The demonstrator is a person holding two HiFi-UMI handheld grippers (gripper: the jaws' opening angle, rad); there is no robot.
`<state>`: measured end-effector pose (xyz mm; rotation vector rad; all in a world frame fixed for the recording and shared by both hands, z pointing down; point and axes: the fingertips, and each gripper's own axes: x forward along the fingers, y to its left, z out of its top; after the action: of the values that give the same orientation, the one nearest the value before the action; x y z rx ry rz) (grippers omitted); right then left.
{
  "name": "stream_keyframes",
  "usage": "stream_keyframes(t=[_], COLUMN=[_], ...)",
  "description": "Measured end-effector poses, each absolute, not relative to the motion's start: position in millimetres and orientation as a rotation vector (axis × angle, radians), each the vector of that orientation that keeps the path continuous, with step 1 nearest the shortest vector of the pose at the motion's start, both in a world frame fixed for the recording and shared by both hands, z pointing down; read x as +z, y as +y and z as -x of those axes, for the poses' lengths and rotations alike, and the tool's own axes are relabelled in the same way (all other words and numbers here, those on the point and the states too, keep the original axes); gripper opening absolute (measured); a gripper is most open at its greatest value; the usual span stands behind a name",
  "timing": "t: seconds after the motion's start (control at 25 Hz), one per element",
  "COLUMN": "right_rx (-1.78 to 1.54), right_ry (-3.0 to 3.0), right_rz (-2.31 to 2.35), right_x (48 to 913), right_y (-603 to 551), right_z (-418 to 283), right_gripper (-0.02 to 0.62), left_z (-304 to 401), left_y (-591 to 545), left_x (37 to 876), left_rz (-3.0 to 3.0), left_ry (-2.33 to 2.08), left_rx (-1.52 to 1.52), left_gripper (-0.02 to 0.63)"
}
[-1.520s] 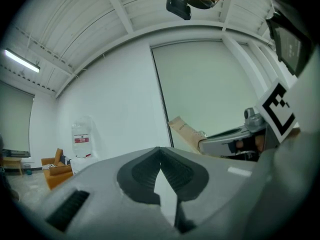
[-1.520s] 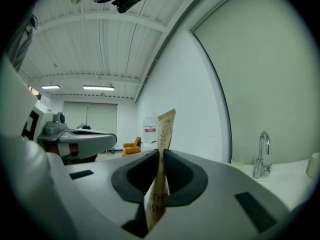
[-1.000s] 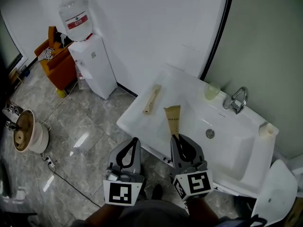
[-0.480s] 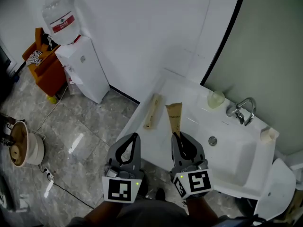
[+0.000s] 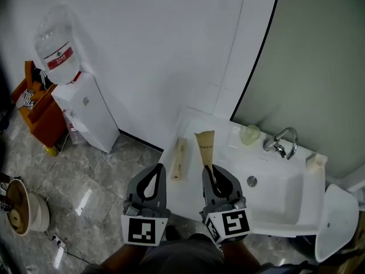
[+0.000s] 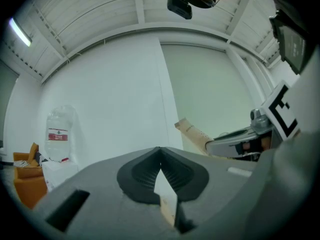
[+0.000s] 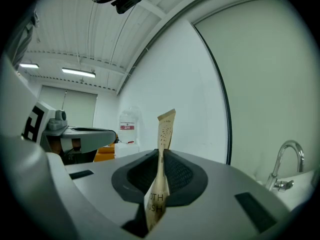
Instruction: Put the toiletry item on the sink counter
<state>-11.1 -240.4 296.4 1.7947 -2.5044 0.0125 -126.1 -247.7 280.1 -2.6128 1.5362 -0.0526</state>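
Note:
My right gripper (image 5: 207,168) is shut on a tan toothbrush packet (image 5: 205,144), which sticks up from the jaws above the left end of the white sink counter (image 5: 191,129). In the right gripper view the packet (image 7: 165,129) stands upright, pinched between the dark pads (image 7: 177,174). My left gripper (image 5: 160,166) hangs beside it, over the counter's front left edge, with its tips together and nothing held. In the left gripper view the jaws (image 6: 160,149) meet at the tip, and the packet (image 6: 192,132) shows off to the right. A second tan packet (image 5: 179,160) lies flat on the counter.
The basin (image 5: 274,194) with its chrome faucet (image 5: 279,141) fills the counter's right part. A pale cup (image 5: 249,134) stands at the back. A white toilet lid (image 5: 336,221) is at far right. A water dispenser (image 5: 82,116), an orange chair (image 5: 34,113) and a pot (image 5: 20,210) stand on the tiled floor at left.
The head view has lifted and swung, so the sink now sits lower and smaller in view. Both grippers keep their pose, and the packet stays in the right one.

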Motion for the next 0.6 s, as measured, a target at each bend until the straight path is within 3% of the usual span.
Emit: stream_keyframes(t=[0.6], right_rx=[0.162], right_ry=[-2.408], right_rz=[-1.807], right_x=[339], right_y=[-290], right_z=[-9], right_gripper=[0.035], left_z=[101], left_y=[-296], left_x=[315], left_rz=[2.712], left_ry=[1.469], left_rx=[-0.164], left_gripper=[0.011])
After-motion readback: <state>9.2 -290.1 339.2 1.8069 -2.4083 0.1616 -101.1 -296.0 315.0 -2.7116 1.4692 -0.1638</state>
